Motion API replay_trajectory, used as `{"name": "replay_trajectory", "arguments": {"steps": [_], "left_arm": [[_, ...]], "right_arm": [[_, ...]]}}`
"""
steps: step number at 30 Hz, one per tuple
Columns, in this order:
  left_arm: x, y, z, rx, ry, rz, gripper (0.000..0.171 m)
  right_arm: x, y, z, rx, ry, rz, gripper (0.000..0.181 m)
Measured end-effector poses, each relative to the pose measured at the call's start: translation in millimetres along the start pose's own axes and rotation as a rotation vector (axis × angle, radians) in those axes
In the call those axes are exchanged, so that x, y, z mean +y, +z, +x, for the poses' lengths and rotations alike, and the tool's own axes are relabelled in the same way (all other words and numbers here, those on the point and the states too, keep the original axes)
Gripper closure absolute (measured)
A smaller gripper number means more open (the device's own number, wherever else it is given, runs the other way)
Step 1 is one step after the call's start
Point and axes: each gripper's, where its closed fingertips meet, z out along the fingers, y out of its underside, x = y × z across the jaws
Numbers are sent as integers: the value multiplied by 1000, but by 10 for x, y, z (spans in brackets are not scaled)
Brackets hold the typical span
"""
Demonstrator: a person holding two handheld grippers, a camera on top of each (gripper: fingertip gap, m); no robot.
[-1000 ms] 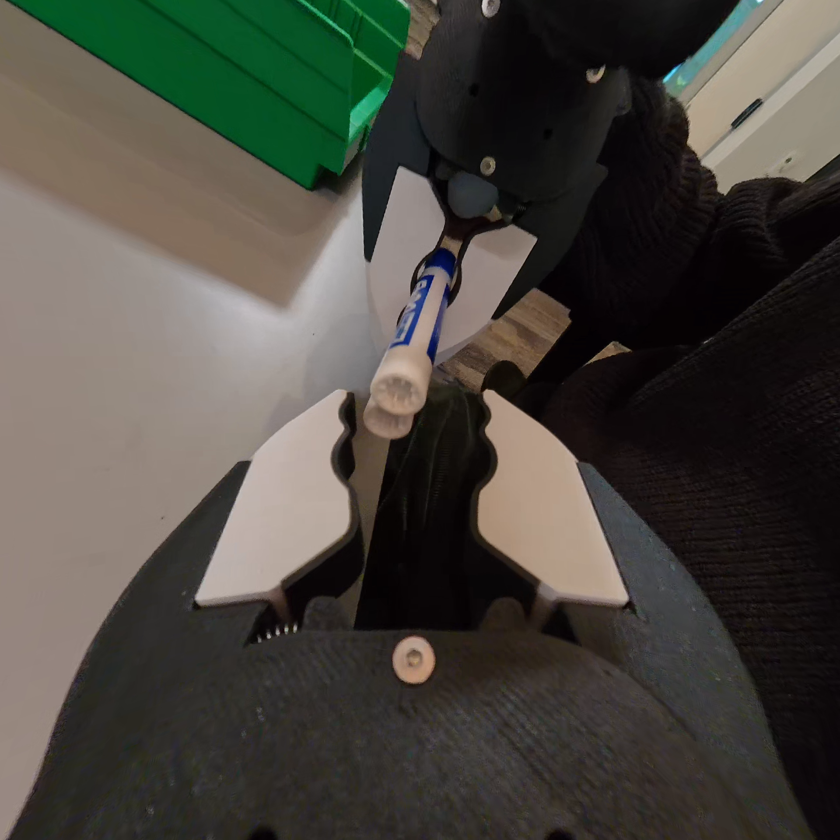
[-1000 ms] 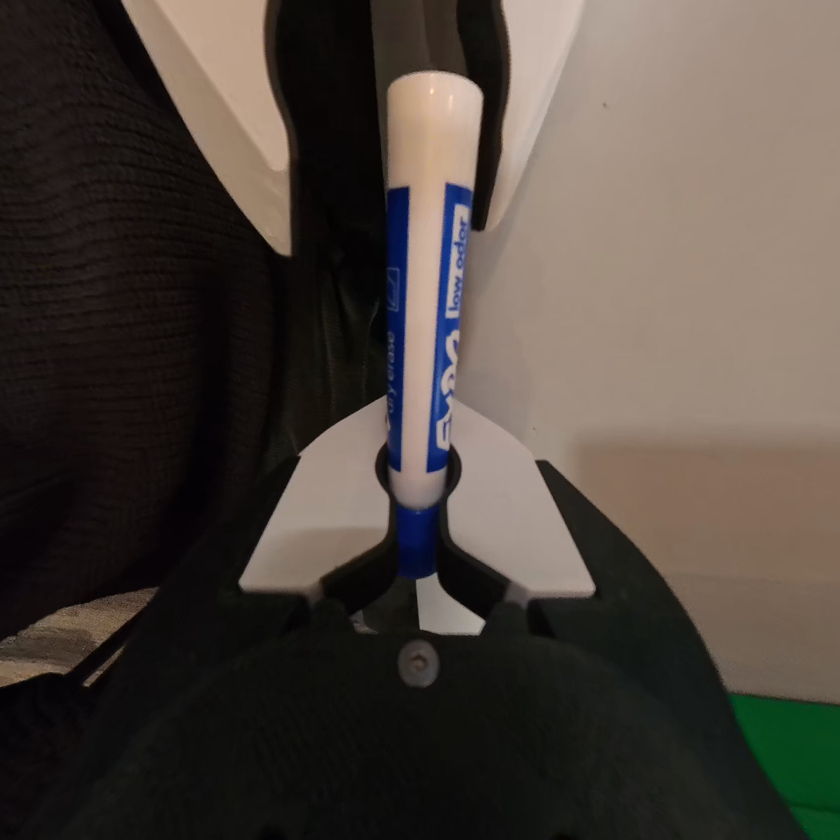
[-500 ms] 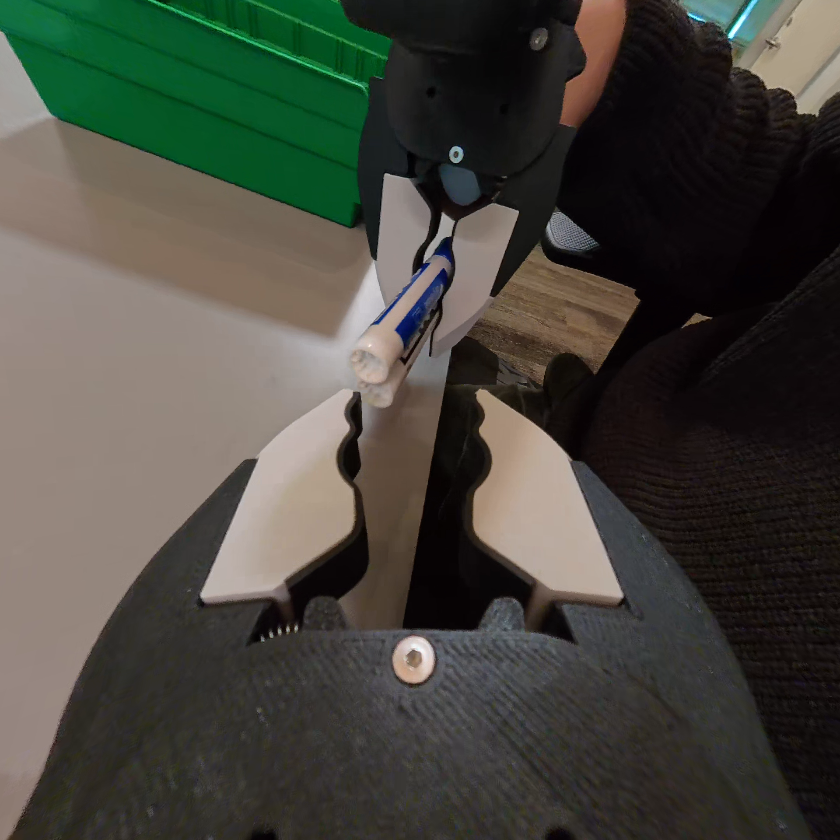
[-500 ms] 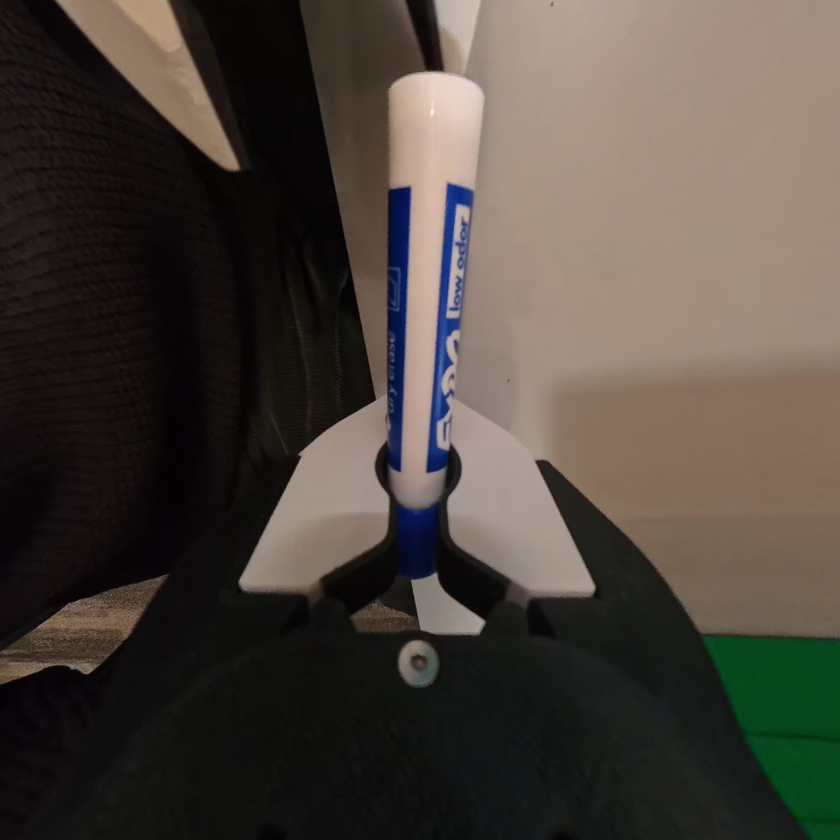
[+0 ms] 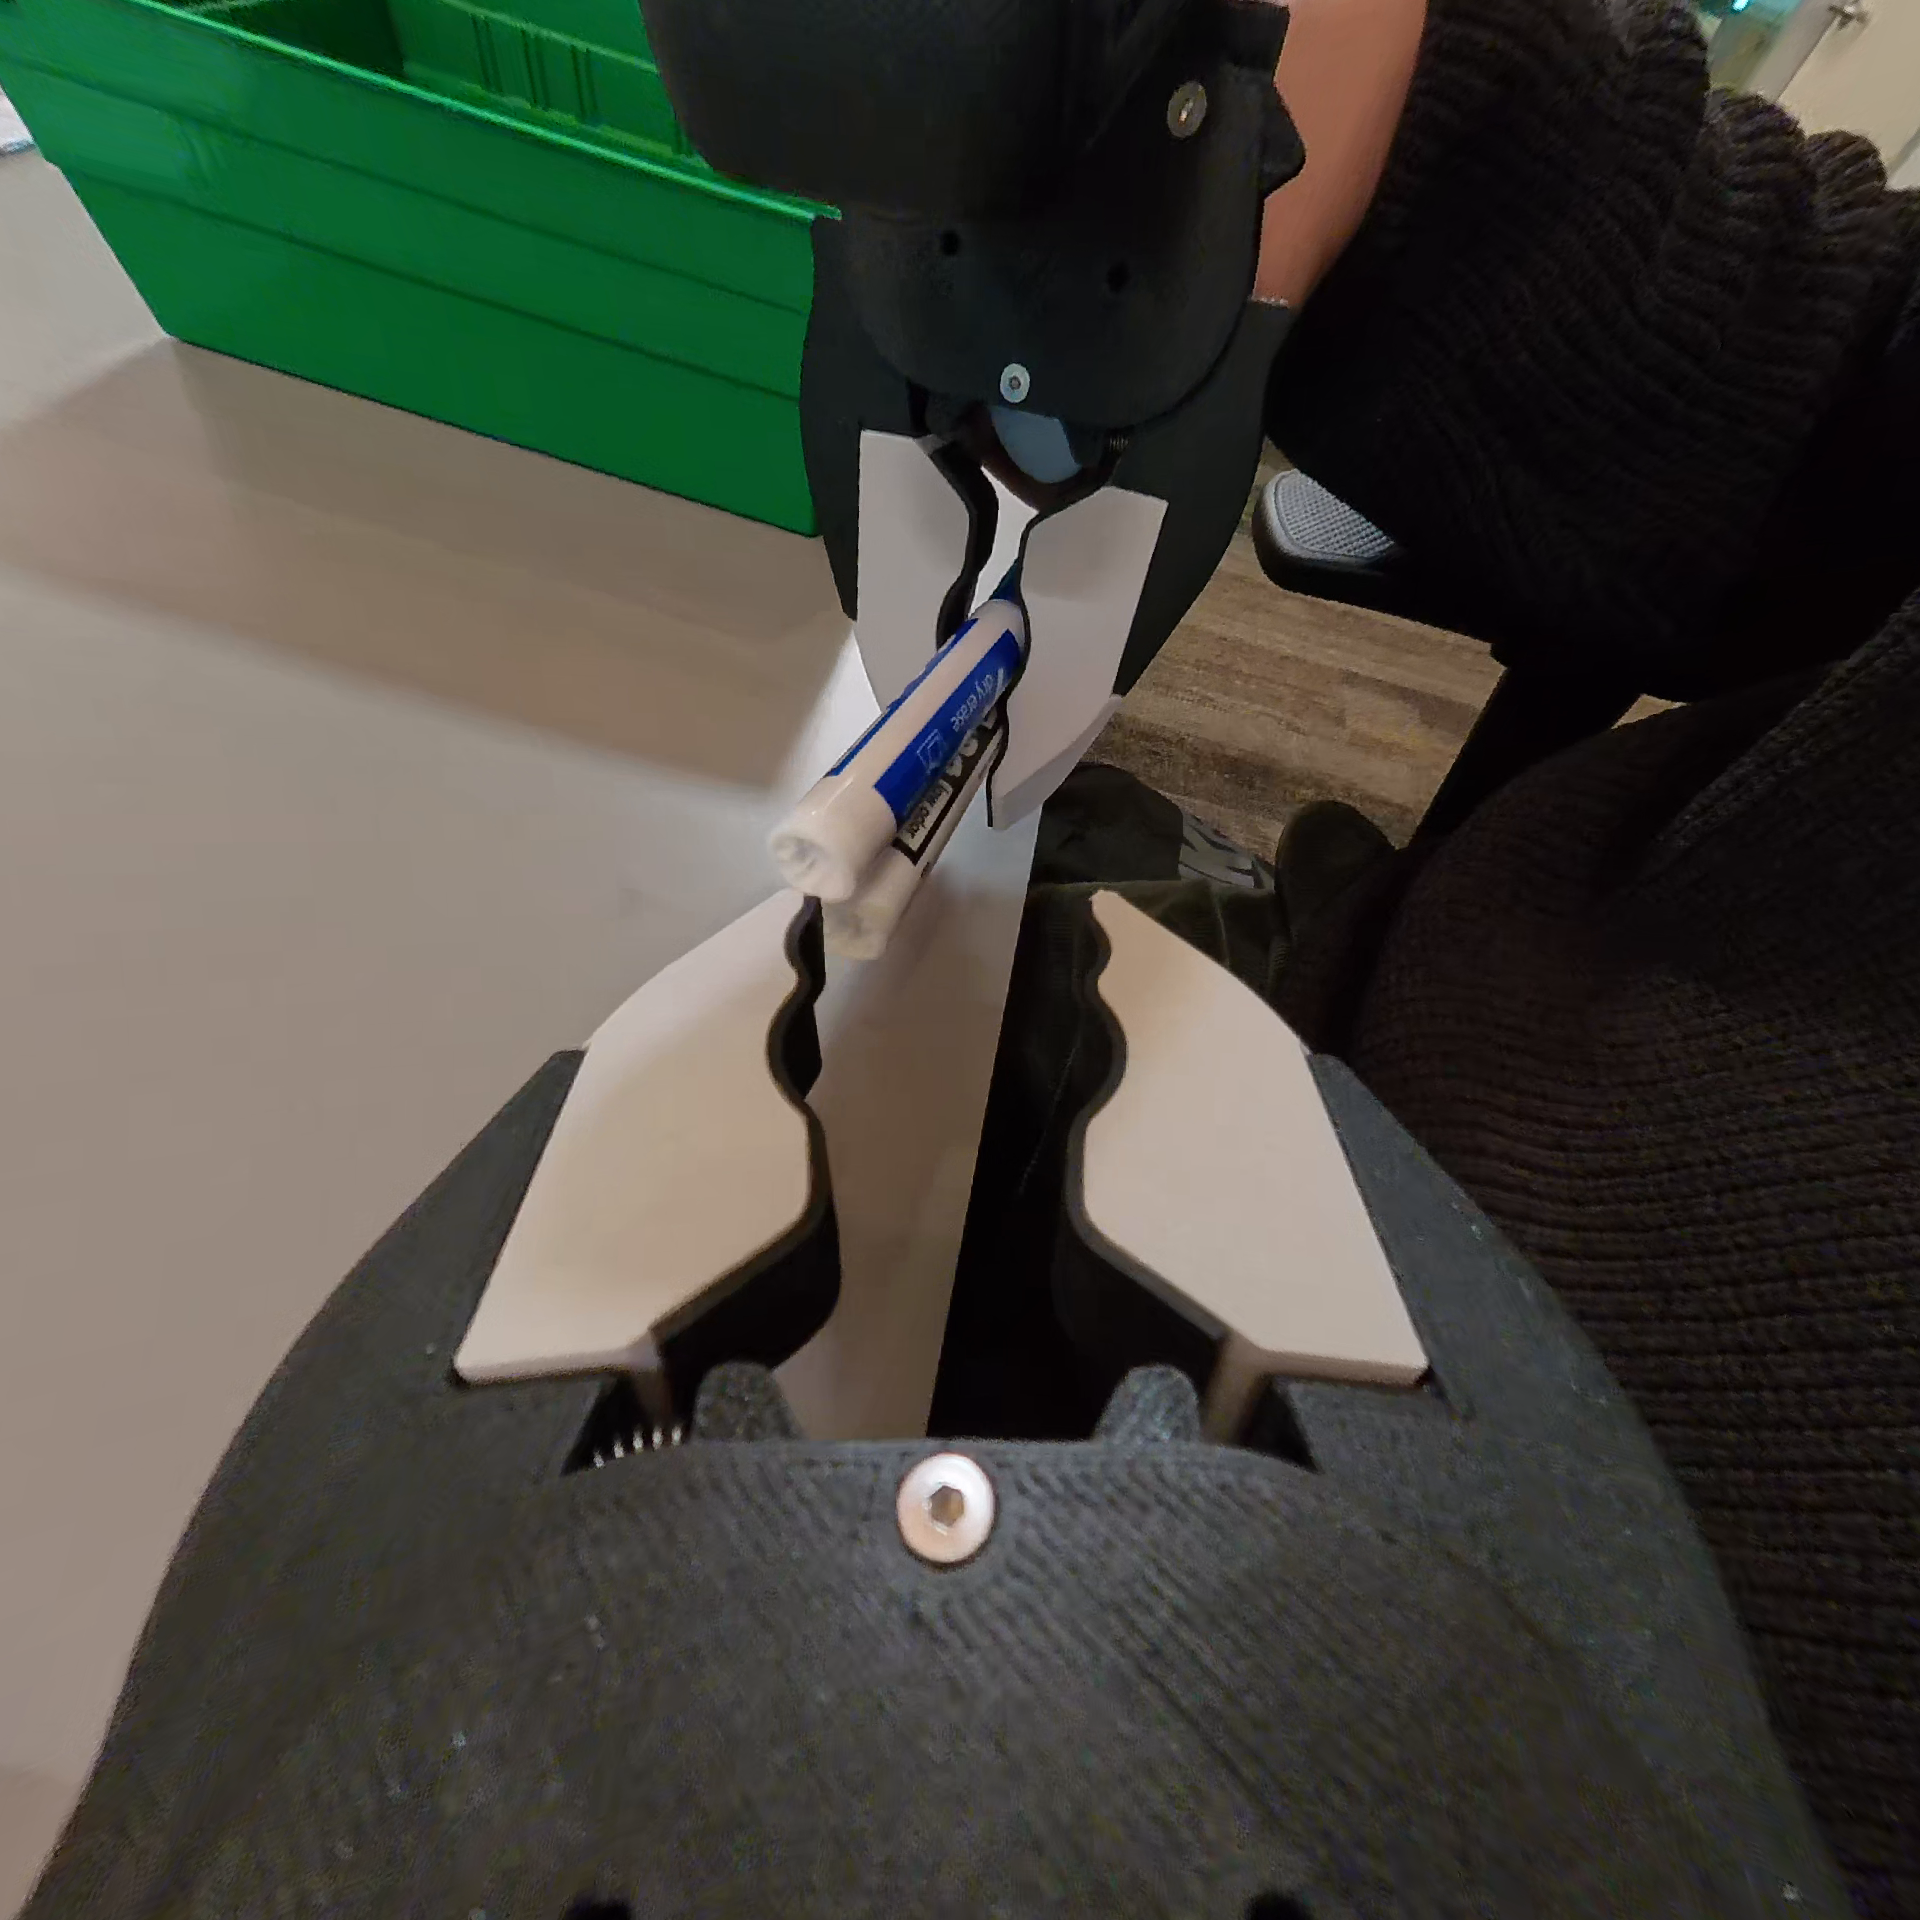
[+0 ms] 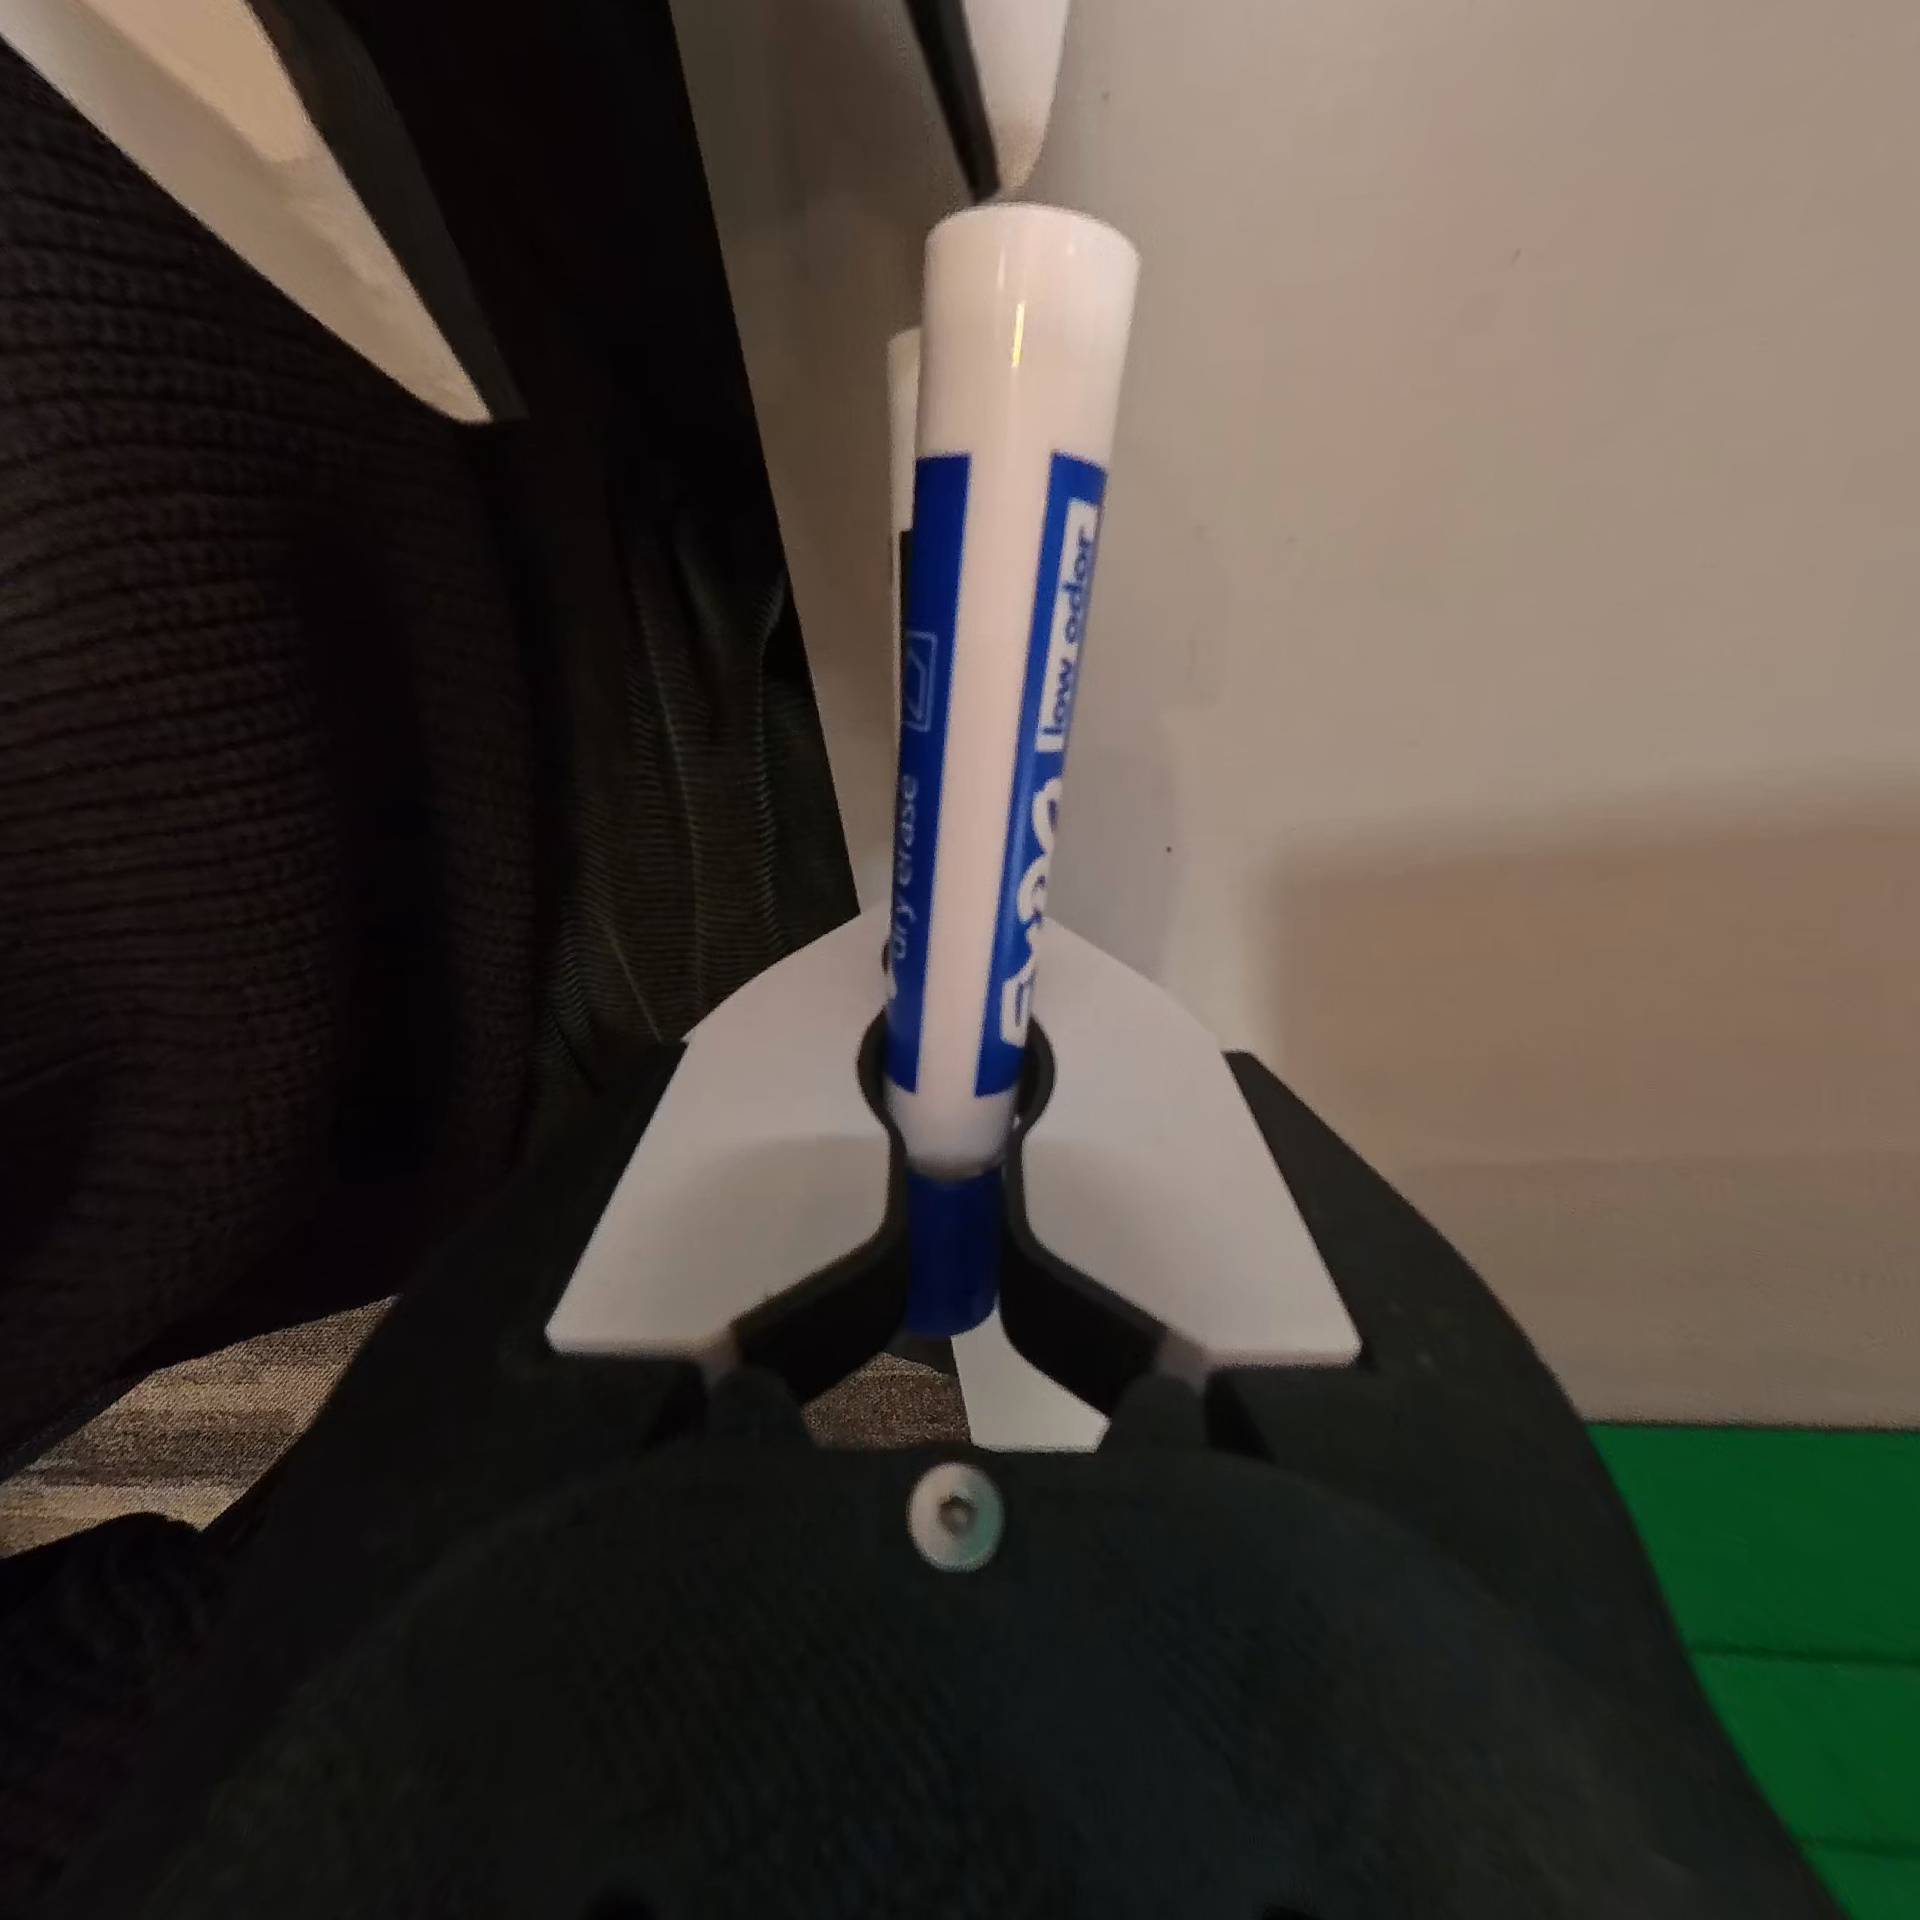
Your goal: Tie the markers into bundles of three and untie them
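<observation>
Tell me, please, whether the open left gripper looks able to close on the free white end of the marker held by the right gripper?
Probably yes: the left gripper is open, and the marker end hangs unobstructed just beyond its fingertips.

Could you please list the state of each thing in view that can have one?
left claw: open, holding nothing.
right claw: shut on two markers.
blue marker: clamped at its capped end, white barrel pointing at the left claw.
second marker: clamped beside it, mostly hidden.
green bin: resting on the white table.
</observation>
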Motion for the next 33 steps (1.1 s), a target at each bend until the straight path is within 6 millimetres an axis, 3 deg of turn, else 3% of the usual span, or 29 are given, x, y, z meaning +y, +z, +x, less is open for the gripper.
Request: {"name": "replay_trajectory", "arguments": {"steps": [16, 33], "left_arm": [[23, 48, 130, 59, 10, -2, 123], [106, 48, 76, 43, 2, -48, 119]], "right_arm": [[51, 18, 1, 9, 4, -34, 167], [76, -3, -6, 9, 5, -42, 167]]}}
